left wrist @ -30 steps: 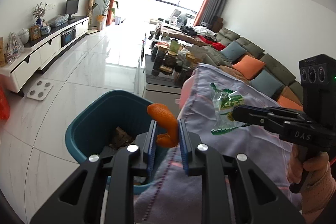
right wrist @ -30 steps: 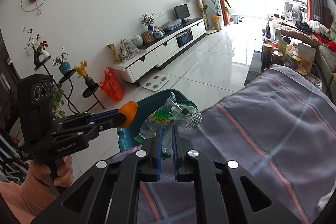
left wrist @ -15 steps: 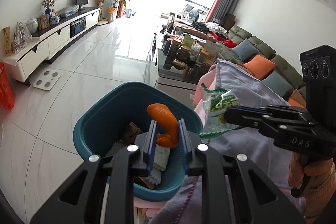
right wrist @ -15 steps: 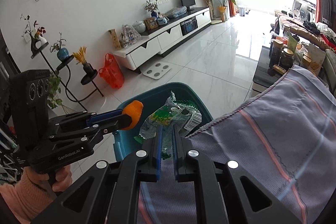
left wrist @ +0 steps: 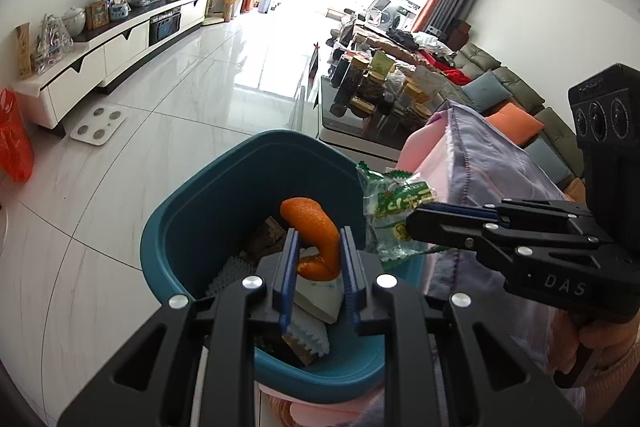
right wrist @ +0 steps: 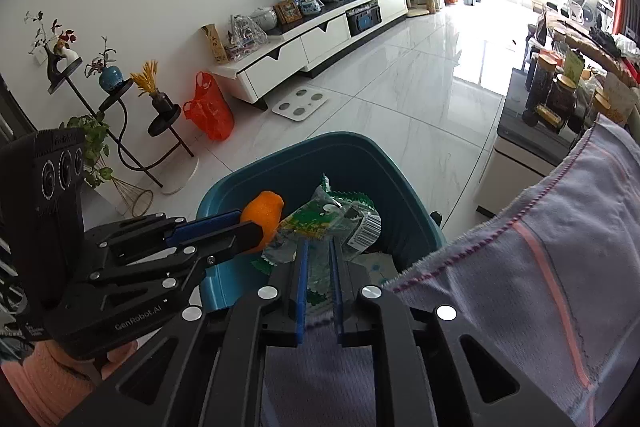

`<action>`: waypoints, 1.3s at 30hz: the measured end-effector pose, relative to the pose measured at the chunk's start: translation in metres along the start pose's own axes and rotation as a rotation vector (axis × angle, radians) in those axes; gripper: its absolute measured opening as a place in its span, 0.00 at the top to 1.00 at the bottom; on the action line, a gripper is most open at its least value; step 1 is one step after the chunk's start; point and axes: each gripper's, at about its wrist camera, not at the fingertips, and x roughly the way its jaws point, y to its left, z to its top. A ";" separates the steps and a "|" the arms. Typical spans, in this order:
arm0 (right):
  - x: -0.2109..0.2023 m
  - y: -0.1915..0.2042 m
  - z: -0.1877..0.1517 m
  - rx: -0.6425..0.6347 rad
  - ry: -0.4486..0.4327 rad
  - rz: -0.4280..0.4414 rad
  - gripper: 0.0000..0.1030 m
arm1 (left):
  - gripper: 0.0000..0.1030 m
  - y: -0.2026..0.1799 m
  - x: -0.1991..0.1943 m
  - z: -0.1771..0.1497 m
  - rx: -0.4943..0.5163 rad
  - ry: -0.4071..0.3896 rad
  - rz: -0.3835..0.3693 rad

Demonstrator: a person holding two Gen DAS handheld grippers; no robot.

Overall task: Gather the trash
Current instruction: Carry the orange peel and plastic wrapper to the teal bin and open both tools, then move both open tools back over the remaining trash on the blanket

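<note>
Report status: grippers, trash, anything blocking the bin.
Left gripper shut on orange peel, over teal bin. Right gripper jaws opening, green wrapper between them, over bin. Nothing blocking.

My left tool point(left wrist: 318, 263) angles downward, its pads clamped on what it carries. My right tool point(right wrist: 318, 269) sits just beside it, also tilted down, jaws opening, something thin between them.

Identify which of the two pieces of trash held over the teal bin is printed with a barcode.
The crinkled green-and-clear plastic wrapper, between the opening jaws of the right gripper; the left gripper holds plain orange peel, unprinted.
</note>
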 end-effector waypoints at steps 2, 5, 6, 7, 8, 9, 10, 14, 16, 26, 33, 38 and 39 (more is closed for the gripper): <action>0.004 -0.002 0.001 0.014 0.007 0.004 0.88 | 0.79 0.002 0.004 0.000 -0.009 0.004 0.005; 0.010 -0.008 0.004 0.043 0.025 0.014 0.86 | 0.78 0.007 0.011 0.000 -0.026 0.017 0.009; 0.011 -0.009 0.003 0.048 0.029 0.018 0.85 | 0.78 0.009 0.013 -0.001 -0.034 0.021 0.010; 0.011 -0.012 0.003 0.053 0.027 0.015 0.85 | 0.78 0.011 0.016 -0.001 -0.040 0.024 0.011; 0.011 -0.015 0.003 0.057 0.027 0.018 0.85 | 0.78 0.013 0.018 -0.002 -0.044 0.026 0.011; 0.011 -0.016 0.002 0.063 0.028 0.023 0.85 | 0.76 0.013 0.019 -0.003 -0.048 0.025 0.007; 0.010 -0.017 0.002 0.069 0.023 0.025 0.85 | 0.75 0.014 0.020 -0.003 -0.054 0.024 0.004; 0.006 -0.018 0.000 0.079 0.006 0.036 0.82 | 0.72 0.020 0.021 -0.005 -0.077 0.022 0.004; 0.002 -0.020 -0.002 0.084 -0.003 0.044 0.81 | 0.72 0.020 0.017 -0.007 -0.075 0.012 0.002; -0.049 -0.021 -0.027 0.081 -0.104 0.069 0.67 | 0.58 -0.019 -0.031 -0.014 0.045 -0.113 -0.051; -0.109 -0.031 -0.057 0.096 -0.208 0.031 0.60 | 0.47 -0.087 -0.061 -0.029 0.204 -0.181 -0.195; -0.154 -0.050 -0.086 0.143 -0.278 -0.022 0.57 | 0.47 -0.145 -0.061 -0.049 0.306 -0.164 -0.282; -0.161 -0.054 -0.092 0.156 -0.289 -0.034 0.57 | 0.47 -0.154 -0.060 -0.053 0.321 -0.157 -0.297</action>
